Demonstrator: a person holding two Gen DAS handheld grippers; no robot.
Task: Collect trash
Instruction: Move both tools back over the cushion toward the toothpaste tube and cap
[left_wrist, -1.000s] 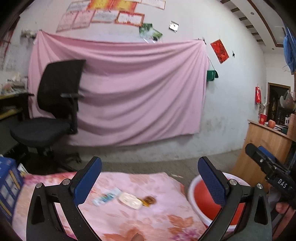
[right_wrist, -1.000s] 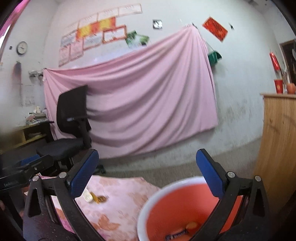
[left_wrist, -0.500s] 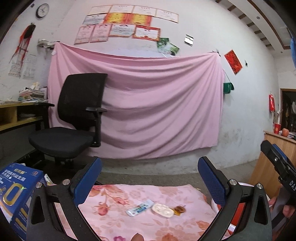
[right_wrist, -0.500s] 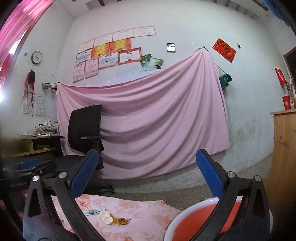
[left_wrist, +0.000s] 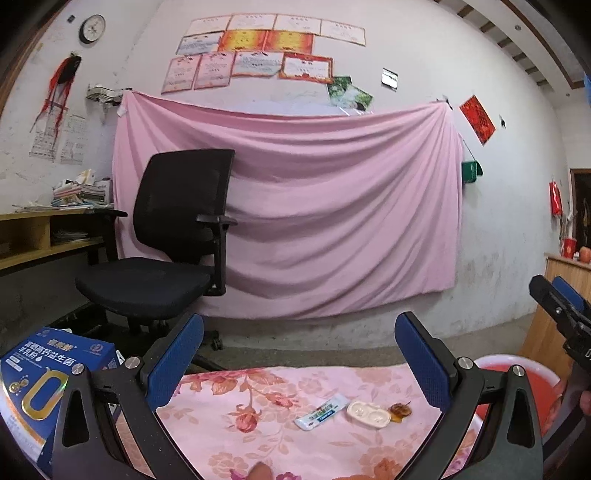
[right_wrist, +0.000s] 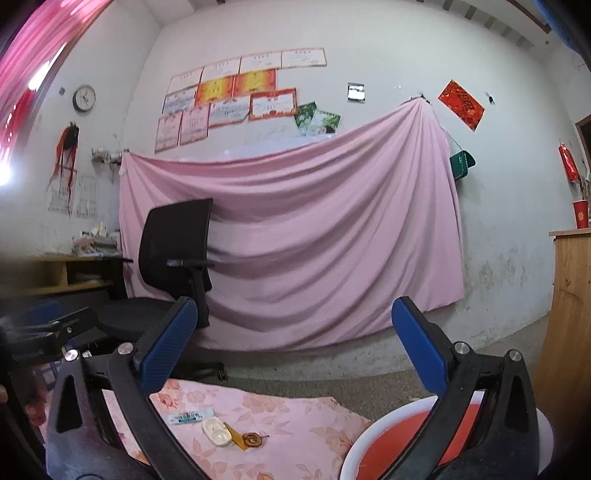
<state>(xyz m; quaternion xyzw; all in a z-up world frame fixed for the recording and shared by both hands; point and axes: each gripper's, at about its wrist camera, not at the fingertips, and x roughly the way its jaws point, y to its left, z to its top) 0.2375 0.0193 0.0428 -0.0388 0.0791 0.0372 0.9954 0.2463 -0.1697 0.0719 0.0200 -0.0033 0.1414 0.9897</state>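
Note:
Three bits of trash lie on a pink flowered cloth (left_wrist: 258, 391): a white-and-green sachet (left_wrist: 322, 406), a white oval blister tray (left_wrist: 368, 414) and a brown wrapper (left_wrist: 400, 410). They also show in the right wrist view: sachet (right_wrist: 189, 417), tray (right_wrist: 216, 432), wrapper (right_wrist: 251, 440). A red basin with a white rim (right_wrist: 373, 443) stands right of the cloth; it also shows in the left wrist view (left_wrist: 550, 376). My left gripper (left_wrist: 299, 354) is open and empty above the cloth. My right gripper (right_wrist: 295, 343) is open and empty above the basin's near edge.
A blue box (left_wrist: 48, 384) stands at the cloth's left. A black office chair (left_wrist: 166, 251) and a shelf desk (left_wrist: 40, 236) stand behind, before a pink sheet (left_wrist: 314, 221) on the wall. A wooden cabinet (right_wrist: 569, 314) is at the right.
Both grippers tilted up and drew back: the cloth, trash and basin dropped lower in both views, and more wall shows. Both stayed open and empty.

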